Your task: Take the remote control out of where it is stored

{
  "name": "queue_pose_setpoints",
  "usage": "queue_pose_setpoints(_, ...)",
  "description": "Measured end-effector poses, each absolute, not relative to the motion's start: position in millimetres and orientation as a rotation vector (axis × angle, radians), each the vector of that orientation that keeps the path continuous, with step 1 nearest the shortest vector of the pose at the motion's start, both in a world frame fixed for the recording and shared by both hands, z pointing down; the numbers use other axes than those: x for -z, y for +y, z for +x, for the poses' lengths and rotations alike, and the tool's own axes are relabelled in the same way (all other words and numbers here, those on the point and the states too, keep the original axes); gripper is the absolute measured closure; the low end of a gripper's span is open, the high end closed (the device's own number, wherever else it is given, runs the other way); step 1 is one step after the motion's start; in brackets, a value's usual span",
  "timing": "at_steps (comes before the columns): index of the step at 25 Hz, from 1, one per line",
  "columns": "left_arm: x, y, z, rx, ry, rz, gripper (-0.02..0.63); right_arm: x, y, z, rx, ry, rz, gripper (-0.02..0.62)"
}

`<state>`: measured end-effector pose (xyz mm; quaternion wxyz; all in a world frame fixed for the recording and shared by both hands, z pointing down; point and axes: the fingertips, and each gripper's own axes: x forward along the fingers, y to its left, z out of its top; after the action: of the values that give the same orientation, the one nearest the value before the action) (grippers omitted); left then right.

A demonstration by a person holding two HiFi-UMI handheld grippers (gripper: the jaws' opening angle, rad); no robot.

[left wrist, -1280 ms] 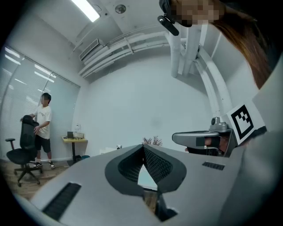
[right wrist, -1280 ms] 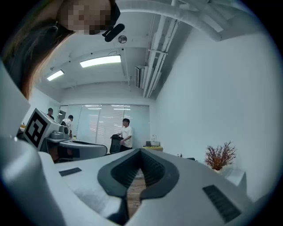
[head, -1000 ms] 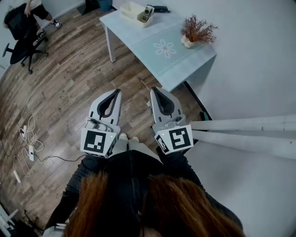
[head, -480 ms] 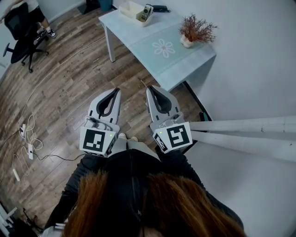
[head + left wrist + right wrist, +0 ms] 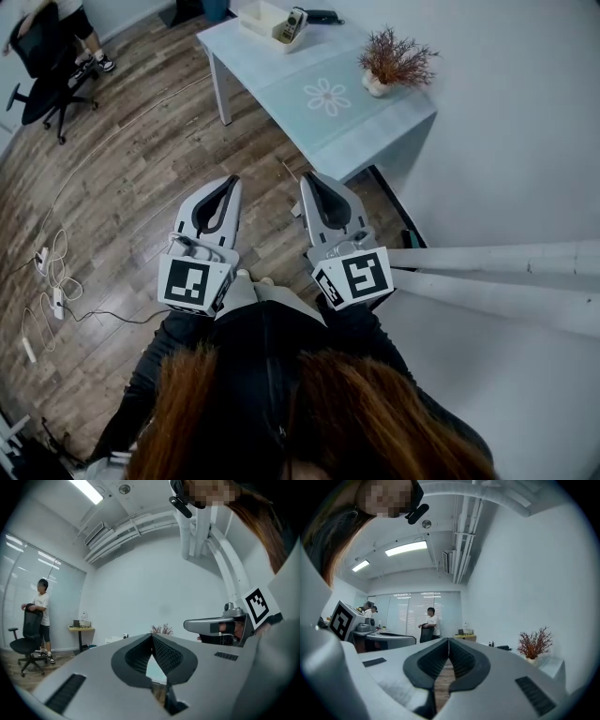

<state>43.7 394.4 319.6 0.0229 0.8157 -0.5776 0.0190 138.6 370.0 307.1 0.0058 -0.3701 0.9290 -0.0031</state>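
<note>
Head view: The remote control [image 5: 296, 22] sits at the right end of a white tray [image 5: 260, 17] on the far corner of the desk [image 5: 281, 77], well apart from both grippers. It stands propped in the tray, button face toward the camera, long axis running from the tray floor up and toward the desk's far edge. Nothing else can be made out in the tray. A black object [image 5: 324, 16] lies just beside the tray, and a potted plant [image 5: 397, 62] stands at the desk's right edge. The left gripper [image 5: 231, 182] and right gripper [image 5: 307, 178] are held side by side over the wooden floor [image 5: 141, 169], pointing toward the desk.

Left gripper view: The fingers [image 5: 167, 656] are together at the tips with nothing between them. The remote control cannot be made out.

Right gripper view: The fingers [image 5: 462, 661] are pressed together and empty. The plant [image 5: 534, 644] shows at right.
</note>
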Motion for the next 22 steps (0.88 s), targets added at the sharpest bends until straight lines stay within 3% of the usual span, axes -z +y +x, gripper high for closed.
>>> queue_pose_setpoints(22,-328.9,343.1,51.2,-0.089,-1.822,2.528,0.597,-318.0,323.7,157.3,0.049,2.89,-1.158,0.58)
